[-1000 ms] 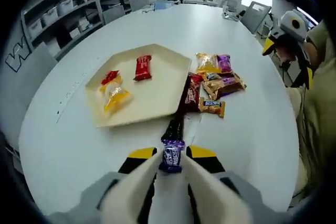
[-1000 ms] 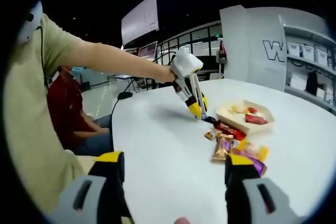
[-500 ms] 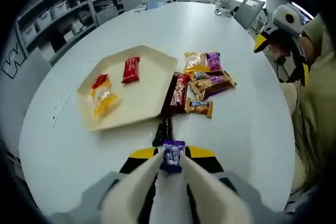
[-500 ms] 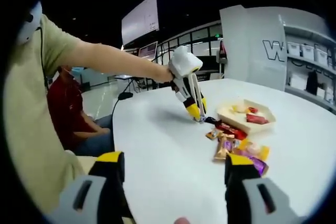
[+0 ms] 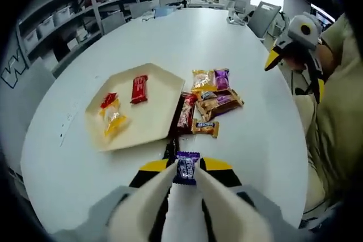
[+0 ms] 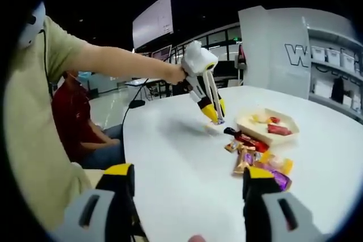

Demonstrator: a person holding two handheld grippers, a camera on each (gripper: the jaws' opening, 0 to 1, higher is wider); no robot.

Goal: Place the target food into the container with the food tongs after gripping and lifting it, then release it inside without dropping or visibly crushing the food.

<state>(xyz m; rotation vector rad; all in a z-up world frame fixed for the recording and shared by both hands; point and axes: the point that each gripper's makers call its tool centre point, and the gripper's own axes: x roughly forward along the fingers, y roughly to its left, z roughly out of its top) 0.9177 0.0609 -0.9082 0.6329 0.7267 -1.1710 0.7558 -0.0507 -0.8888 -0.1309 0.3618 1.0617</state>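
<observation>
My left gripper point(image 5: 186, 165) is shut on a small purple candy wrapper point(image 5: 186, 170) and holds it in the air above the white table, short of the near edge of the cream tray point(image 5: 148, 123). A red bar point(image 5: 139, 88) and yellow-red snacks point(image 5: 112, 118) lie in the tray. In the right gripper view the left gripper point(image 6: 218, 118) hangs tip-down over the table, left of the tray point(image 6: 266, 123). My right gripper point(image 6: 187, 181) stands open and holds nothing, well back from the food.
A pile of wrapped snacks point(image 5: 211, 99) lies right of the tray, and a dark bar point(image 5: 169, 149) lies on the table below the held candy. Shelves with bins point(image 5: 68, 12) line the far left. A seated person in red point(image 6: 74, 123) is beyond the table edge.
The left gripper has risen with the purple candy, so the table and tray look farther below. The right gripper has stayed still and open.
</observation>
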